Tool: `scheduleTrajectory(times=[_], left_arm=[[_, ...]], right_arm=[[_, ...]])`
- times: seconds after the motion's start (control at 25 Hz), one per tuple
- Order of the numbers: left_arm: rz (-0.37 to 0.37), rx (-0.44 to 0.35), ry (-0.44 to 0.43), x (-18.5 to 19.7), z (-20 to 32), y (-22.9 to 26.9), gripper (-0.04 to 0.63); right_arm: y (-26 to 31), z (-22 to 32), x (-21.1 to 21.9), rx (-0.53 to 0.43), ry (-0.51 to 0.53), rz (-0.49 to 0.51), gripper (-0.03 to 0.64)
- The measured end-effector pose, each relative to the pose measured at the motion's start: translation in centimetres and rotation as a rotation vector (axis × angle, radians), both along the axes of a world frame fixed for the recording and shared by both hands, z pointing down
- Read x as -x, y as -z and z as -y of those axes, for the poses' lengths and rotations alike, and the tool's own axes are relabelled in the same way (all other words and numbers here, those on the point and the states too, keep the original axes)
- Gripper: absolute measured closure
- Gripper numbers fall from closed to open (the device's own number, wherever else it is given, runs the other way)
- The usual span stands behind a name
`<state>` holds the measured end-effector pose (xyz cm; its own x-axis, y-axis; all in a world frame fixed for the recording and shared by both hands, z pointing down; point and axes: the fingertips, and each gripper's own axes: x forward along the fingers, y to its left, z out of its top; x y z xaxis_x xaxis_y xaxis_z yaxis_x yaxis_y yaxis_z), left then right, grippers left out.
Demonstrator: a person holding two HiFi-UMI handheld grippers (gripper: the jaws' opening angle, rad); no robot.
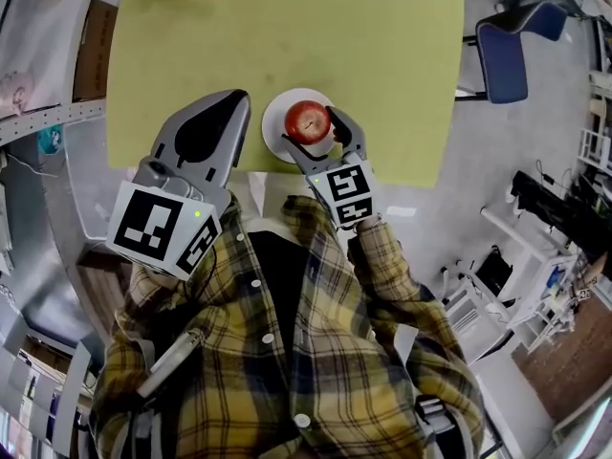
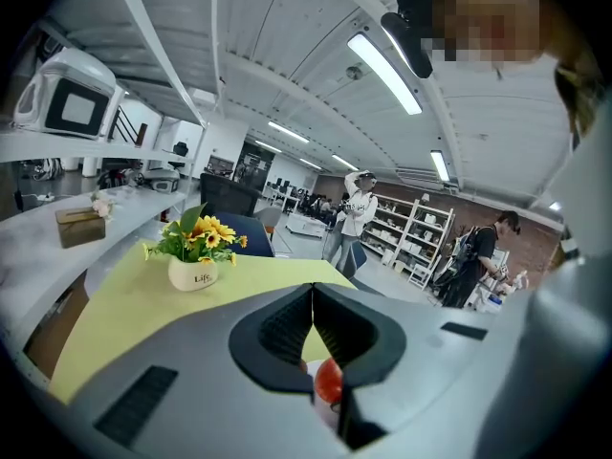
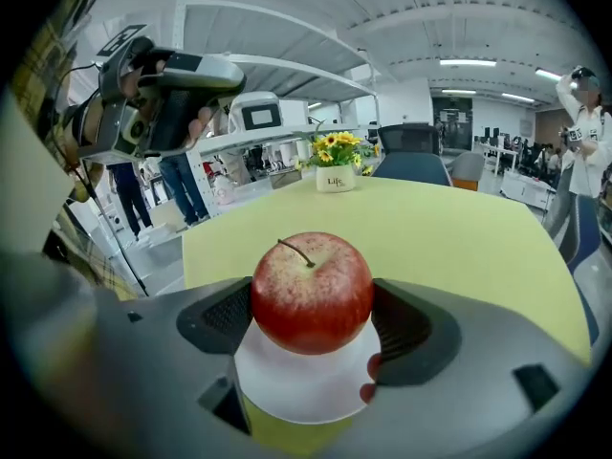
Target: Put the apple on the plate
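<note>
Apple (image 3: 311, 293) sits clamped between the right gripper's (image 3: 312, 325) fingers, touching or just above the white plate (image 3: 287, 390) by the desk's (image 1: 287, 46) near edge; only letting go seems left. The left gripper's (image 2: 314, 323) fingers are closed, empty.

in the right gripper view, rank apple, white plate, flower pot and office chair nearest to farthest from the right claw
1. apple, between the right claw jaws.
2. white plate, just beneath it.
3. flower pot, far end of the table.
4. office chair, beyond it.
</note>
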<state>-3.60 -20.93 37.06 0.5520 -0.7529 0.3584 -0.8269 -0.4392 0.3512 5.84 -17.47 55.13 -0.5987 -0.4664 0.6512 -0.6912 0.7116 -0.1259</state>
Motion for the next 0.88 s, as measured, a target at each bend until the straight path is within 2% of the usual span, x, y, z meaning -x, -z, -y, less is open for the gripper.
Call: scheduleTrajectory(times=[0.56,0.88], left_arm=[[0.007,0.005,0.011,0.2,-0.7,-0.1,0.586],[-0.003,-0.005,-0.004,0.3,-0.7,0.0,0.586]], right_arm=[[-1.9,-0.8,-0.2,0.022,0.018,-0.051,0.247],[-0.6,-0.7,0.0,0.0,-0.001,-0.032,0.239]])
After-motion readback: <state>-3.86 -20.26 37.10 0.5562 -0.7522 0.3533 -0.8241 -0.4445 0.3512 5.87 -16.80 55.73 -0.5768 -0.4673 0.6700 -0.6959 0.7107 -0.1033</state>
